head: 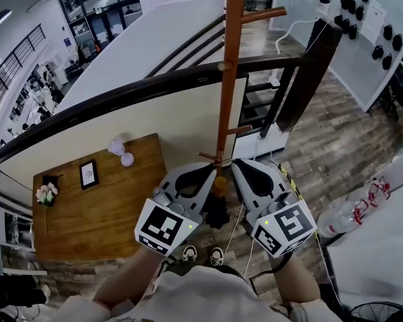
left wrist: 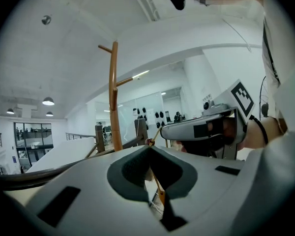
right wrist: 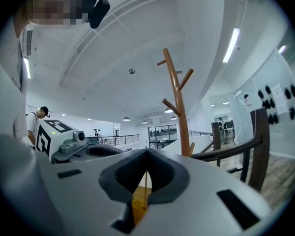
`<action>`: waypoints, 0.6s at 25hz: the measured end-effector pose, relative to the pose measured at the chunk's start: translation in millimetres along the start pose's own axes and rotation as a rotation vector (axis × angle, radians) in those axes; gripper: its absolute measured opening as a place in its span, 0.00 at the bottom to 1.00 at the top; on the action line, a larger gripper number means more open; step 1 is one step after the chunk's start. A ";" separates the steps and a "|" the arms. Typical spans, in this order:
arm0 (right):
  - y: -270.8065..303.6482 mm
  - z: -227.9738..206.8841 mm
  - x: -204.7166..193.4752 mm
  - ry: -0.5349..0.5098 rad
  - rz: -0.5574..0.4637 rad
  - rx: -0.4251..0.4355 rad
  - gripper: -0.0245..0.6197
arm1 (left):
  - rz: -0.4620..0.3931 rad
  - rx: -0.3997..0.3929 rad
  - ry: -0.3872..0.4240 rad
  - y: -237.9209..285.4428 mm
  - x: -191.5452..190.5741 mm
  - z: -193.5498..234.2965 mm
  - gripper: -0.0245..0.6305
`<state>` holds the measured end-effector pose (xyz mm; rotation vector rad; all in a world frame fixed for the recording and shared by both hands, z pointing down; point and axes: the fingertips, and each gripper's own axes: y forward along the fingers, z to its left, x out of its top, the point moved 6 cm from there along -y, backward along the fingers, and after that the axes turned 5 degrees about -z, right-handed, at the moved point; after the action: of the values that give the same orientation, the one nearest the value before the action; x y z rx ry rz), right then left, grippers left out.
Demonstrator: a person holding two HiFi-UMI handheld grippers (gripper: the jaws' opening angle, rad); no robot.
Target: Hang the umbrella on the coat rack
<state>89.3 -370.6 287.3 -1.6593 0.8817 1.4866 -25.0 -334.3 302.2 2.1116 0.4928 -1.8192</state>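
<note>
The wooden coat rack (head: 229, 66) rises straight ahead, with a peg (head: 262, 15) pointing right near its top and short pegs low down. It also shows as the coat rack (left wrist: 113, 97) and the coat rack (right wrist: 179, 107) in the two gripper views. A folded black umbrella (head: 218, 212) with an orange handle (head: 219, 183) hangs between my grippers, close to the pole's lower part. My left gripper (head: 212, 168) (left wrist: 148, 146) and right gripper (head: 234, 163) (right wrist: 147, 151) are both shut on its thin loop cord (right wrist: 146, 186). The tips nearly touch.
A dark handrail (head: 154, 86) crosses behind the rack, over a drop to a lower floor. A wooden table (head: 101, 206) at left bears a picture frame (head: 88, 174) and flowers (head: 47, 193). A white cabinet (head: 269, 141) stands right of the pole, plastic bags (head: 363, 203) farther right.
</note>
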 end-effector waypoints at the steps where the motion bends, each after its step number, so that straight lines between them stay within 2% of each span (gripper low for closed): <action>1: 1.2 -2.4 -1.5 0.003 0.003 -0.011 0.05 | 0.003 -0.007 0.008 2.8 -2.2 1.0 0.04; 8: 22.1 -21.7 -24.2 0.012 0.046 -0.073 0.05 | 0.036 -0.024 -0.037 25.3 -28.3 20.3 0.05; 15: 44.2 -49.1 -73.4 0.054 0.105 -0.117 0.05 | 0.098 -0.043 -0.086 52.1 -77.4 37.6 0.05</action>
<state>68.3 -433.6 360.4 -1.7688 0.9404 1.5975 -45.1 -402.0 373.9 1.9838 0.3959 -1.8188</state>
